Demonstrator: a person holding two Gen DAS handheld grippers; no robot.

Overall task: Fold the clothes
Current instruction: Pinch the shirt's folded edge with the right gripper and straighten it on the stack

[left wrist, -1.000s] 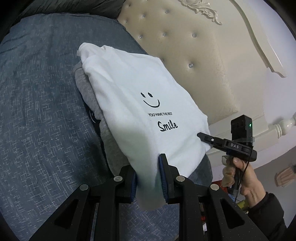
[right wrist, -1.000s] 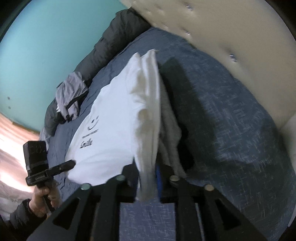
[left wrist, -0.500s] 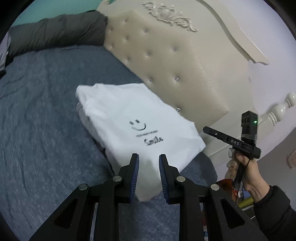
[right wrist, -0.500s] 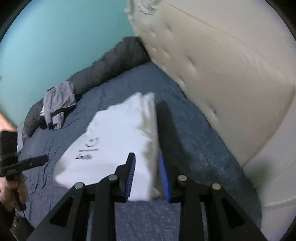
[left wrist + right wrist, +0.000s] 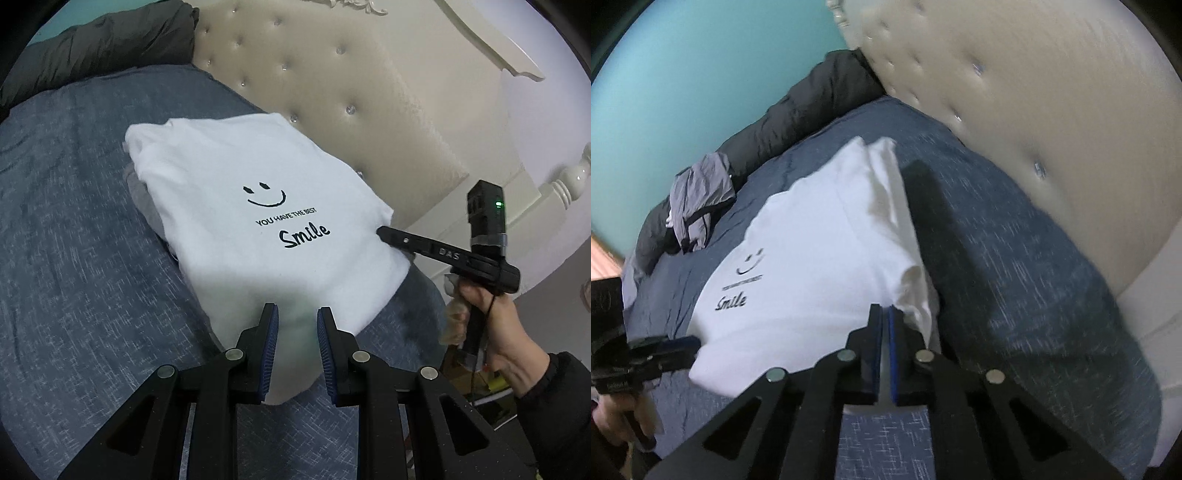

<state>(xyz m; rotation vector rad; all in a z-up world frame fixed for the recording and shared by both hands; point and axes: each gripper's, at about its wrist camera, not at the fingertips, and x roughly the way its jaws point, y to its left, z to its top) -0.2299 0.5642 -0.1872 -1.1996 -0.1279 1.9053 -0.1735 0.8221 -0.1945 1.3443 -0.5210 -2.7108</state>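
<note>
While right gripper (image 5: 882,325) pinches shirt (image 5: 812,258), left gripper (image 5: 293,328) gapes.

Left claw (image 5: 293,314) gapes apart; right claw (image 5: 885,314) is pinched nearly closed.
</note>
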